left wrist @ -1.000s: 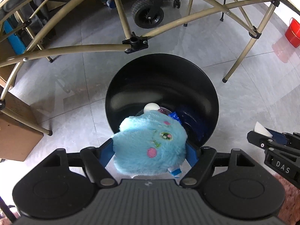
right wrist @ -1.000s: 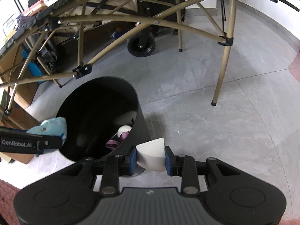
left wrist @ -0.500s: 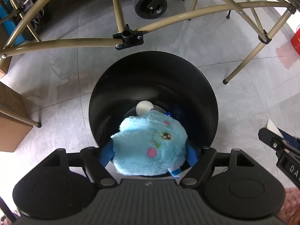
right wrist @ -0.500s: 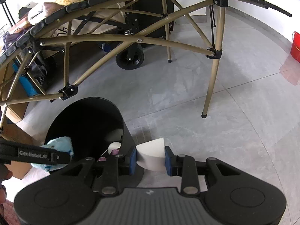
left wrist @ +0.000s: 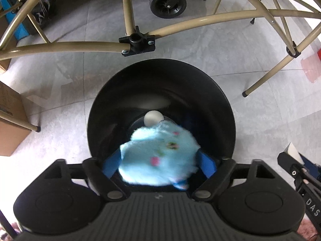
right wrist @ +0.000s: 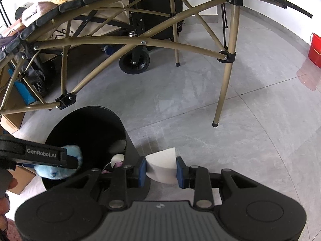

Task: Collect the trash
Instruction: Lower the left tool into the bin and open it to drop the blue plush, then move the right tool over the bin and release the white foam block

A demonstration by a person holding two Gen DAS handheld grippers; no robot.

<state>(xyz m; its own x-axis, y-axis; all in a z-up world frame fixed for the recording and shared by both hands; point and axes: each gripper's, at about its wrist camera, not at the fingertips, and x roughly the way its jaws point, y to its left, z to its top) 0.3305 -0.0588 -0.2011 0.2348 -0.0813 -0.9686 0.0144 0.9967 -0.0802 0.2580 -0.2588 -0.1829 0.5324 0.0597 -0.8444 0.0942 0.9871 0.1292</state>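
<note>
A black round trash bin (left wrist: 220,108) stands on the grey tiled floor. My left gripper (left wrist: 159,161) is over its near rim, with a fluffy light-blue plush toy (left wrist: 158,156) between its spread blue pads; the toy is blurred. A white ball (left wrist: 153,118) and dark scraps lie at the bin's bottom. My right gripper (right wrist: 161,169) is shut on a white wedge-shaped sponge (right wrist: 161,163), just right of the bin (right wrist: 86,124). The left gripper with the toy (right wrist: 58,169) also shows in the right wrist view.
A tan folding-table frame (left wrist: 138,42) arches over and behind the bin, with legs (right wrist: 222,92) on the floor to the right. A cart wheel (left wrist: 167,3) is behind. A cardboard box (left wrist: 10,120) is left, a red bucket (right wrist: 315,48) far right.
The left gripper moved further over the bin and its pads spread; the blue toy now looks blurred and looser between them. The right gripper still holds the sponge and has risen slightly.
</note>
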